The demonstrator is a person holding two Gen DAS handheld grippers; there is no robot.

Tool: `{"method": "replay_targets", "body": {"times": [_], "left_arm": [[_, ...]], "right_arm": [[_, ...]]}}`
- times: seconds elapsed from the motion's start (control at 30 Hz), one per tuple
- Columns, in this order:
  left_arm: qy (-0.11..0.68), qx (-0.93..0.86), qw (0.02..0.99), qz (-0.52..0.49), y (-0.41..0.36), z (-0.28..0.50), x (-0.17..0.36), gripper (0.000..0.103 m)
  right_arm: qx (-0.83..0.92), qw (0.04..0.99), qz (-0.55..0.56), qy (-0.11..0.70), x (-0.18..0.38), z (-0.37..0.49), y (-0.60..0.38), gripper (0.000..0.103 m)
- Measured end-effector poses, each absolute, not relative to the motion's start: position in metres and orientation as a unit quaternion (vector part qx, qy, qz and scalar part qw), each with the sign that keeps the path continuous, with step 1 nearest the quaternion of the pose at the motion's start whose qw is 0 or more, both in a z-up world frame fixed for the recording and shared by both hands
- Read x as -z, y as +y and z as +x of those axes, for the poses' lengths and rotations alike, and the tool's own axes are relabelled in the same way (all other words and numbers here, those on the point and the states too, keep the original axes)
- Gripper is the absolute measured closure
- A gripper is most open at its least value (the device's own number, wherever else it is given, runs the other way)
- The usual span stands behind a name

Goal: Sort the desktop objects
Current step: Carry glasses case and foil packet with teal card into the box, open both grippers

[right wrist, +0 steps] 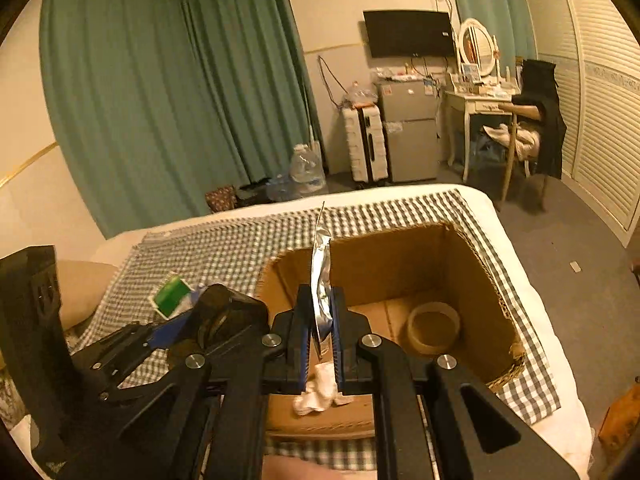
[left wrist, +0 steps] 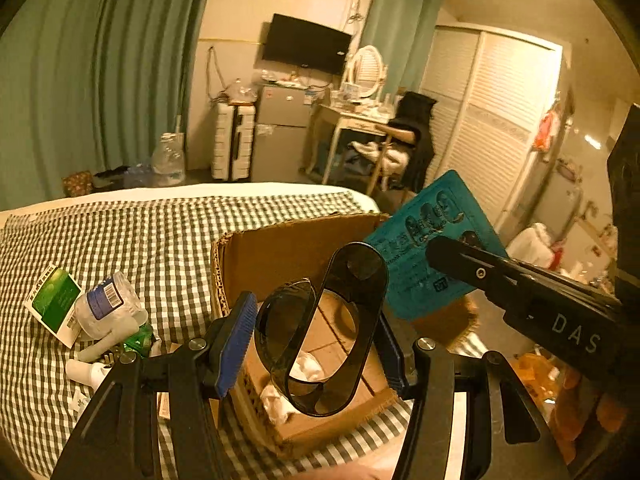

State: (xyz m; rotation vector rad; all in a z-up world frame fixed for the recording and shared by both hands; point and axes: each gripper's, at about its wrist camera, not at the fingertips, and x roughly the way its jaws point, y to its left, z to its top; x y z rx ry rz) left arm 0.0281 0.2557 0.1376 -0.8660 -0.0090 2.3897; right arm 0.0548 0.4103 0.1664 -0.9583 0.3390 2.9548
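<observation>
My left gripper (left wrist: 316,340) is shut on a pair of black sunglasses (left wrist: 332,332) and holds them over the open cardboard box (left wrist: 288,248). My right gripper (right wrist: 321,320) is shut on a flat blue packet, seen edge-on as silver foil in the right wrist view (right wrist: 321,280) and as a blue card in the left wrist view (left wrist: 428,240), also above the box (right wrist: 460,264). The box holds crumpled white tissue (right wrist: 320,394) and a roll of tape (right wrist: 434,326).
On the checked cloth (left wrist: 140,232) left of the box lie a green-and-white carton (left wrist: 54,304), a small white bottle with a blue label (left wrist: 108,304) and other small items. The bed edge drops to the floor on the right (right wrist: 560,360).
</observation>
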Motion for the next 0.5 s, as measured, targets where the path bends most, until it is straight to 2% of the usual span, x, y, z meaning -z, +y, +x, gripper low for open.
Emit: {"method": "replay_targets", "body": {"times": [0.4,0.47,0.5], "left_arm": [[-0.024,-0.893,0.251,-0.373,0.272,-0.017,-0.082,0.043],[-0.026,-0.894,0.244,-0.376,0.269,-0.018,-0.077,0.036],[-0.03,-0.894,0.242,-0.376,0.267,-0.019,-0.076,0.031]], "right_arm": [[-0.92,0.016,-0.364,0.143,-0.095,0.01,0.444,0.094],[-0.918,0.023,-0.368,0.147,-0.091,0.007,0.45,0.085],[-0.917,0.031,-0.369,0.148,-0.091,0.008,0.451,0.068]]}}
